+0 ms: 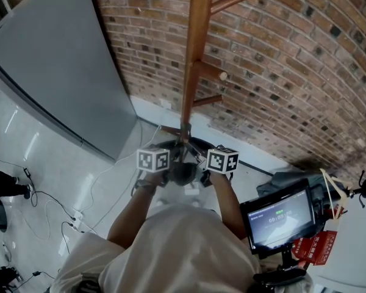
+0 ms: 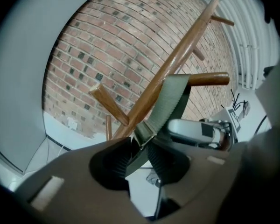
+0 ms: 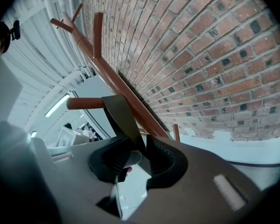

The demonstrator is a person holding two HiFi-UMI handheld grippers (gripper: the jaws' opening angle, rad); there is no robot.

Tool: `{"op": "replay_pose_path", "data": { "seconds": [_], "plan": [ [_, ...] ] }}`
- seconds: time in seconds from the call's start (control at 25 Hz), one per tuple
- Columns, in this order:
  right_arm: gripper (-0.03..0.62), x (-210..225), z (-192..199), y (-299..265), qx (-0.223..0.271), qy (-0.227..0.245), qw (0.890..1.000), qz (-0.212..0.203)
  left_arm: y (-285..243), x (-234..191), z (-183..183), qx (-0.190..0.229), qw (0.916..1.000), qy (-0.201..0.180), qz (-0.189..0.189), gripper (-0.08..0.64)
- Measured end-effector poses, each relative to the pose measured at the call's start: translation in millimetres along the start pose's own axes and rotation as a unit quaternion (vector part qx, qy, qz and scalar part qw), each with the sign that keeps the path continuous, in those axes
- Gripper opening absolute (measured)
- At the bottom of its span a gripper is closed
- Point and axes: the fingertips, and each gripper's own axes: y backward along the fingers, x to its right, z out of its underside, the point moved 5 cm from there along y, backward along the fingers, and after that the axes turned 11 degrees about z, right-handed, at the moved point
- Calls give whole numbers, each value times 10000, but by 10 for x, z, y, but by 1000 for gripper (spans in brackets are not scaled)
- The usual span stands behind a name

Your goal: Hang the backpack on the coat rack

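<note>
Brick wall behind; forearms outstretched, left tongs, right tongs side by side, parted around strap.

Reddish-brown wooden coat rack, olive-green strap, red brick wall

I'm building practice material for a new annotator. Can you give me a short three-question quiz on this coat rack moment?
1. True or false: the strap lies over a peg of the rack.
2. What runs between the jaws of both the left gripper and the right gripper? A) the strap B) a cable C) nothing
3. Fill in: the wall behind the rack is made of ___.

Key: 1 true; 2 A; 3 brick.
</note>
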Motion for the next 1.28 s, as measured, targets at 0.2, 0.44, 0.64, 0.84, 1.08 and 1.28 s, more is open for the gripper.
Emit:
{"op": "replay_pose_path", "data": {
  "seconds": [0.2, 0.44, 0.64, 0.84, 1.08, 1.28],
  "plan": [
    [110, -72, -15, 161, 41, 353, 9994, 38, 94, 89, -12, -148, 9979, -596, -189, 140],
    [86, -135, -65, 337, 153, 351, 9991, 188, 231, 226, -51, -254, 9961, -817, -210, 140],
    [2, -263, -212, 498, 42, 563, 9980, 277, 417, 363, -206, -41, 9936, -1094, -274, 36],
    [0, -570, -507, 695, 257, 1135, 9932, 69, 653, 689, -600, 349, 9800, -1943, -247, 0],
    [0, -981, -956, 960, 875, 1618, 9828, -151, 993, 1143, -1117, 1204, 9650, -2329, -85, 0],
    [0, -1237, -1207, 1135, 1315, 1930, 9719, -282, 1166, 1347, -1322, 1356, 9482, -2854, -333, 0]
  ]
}}
